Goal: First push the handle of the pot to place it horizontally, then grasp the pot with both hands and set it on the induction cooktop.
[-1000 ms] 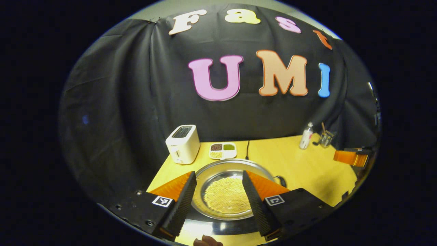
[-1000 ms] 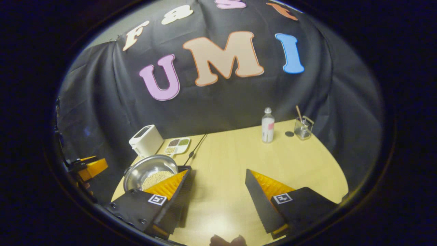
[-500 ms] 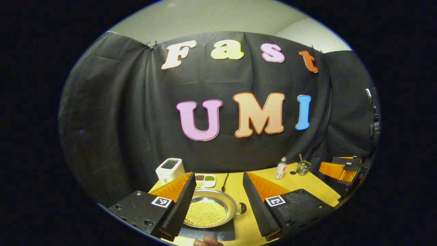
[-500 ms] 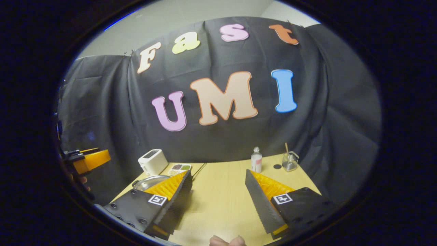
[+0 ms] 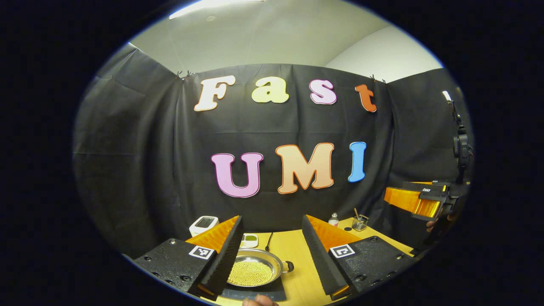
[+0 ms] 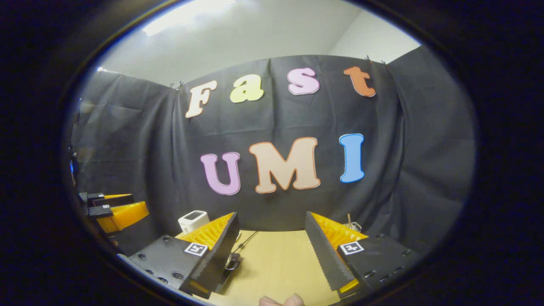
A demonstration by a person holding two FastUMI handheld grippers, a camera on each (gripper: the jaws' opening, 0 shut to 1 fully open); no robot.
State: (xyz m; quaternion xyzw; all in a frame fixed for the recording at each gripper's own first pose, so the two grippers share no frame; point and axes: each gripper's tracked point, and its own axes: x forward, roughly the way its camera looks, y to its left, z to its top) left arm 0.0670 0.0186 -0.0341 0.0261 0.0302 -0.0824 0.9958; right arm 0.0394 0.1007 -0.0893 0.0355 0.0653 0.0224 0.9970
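A steel pot [image 5: 255, 270] holding pale grains sits on the dark induction cooktop [image 5: 259, 294], its small handle [image 5: 289, 267] pointing right. My left gripper [image 5: 272, 217] hangs open well above and behind the pot, holding nothing. In the right gripper view, my right gripper [image 6: 271, 214] is open and empty over the wooden table [image 6: 280, 263]. A bit of the pot's handle [image 6: 231, 262] peeks out beside its left finger. In the left gripper view the right gripper [image 5: 414, 199] floats high at the right, held by a hand [image 5: 437, 223]. The left gripper [image 6: 119, 210] shows at the right gripper view's left edge.
A white toaster [image 5: 204, 224], a divided dish [image 5: 250, 240] and a black cable [image 5: 268, 244] lie behind the pot. A small bottle [image 5: 333, 219] and a glass jar [image 5: 360, 222] stand at the back right of the table [image 5: 293, 250].
Both grippers have risen and drawn back from the table, staying open. The pot now looks smaller and lower in view, and stays on the cooktop.
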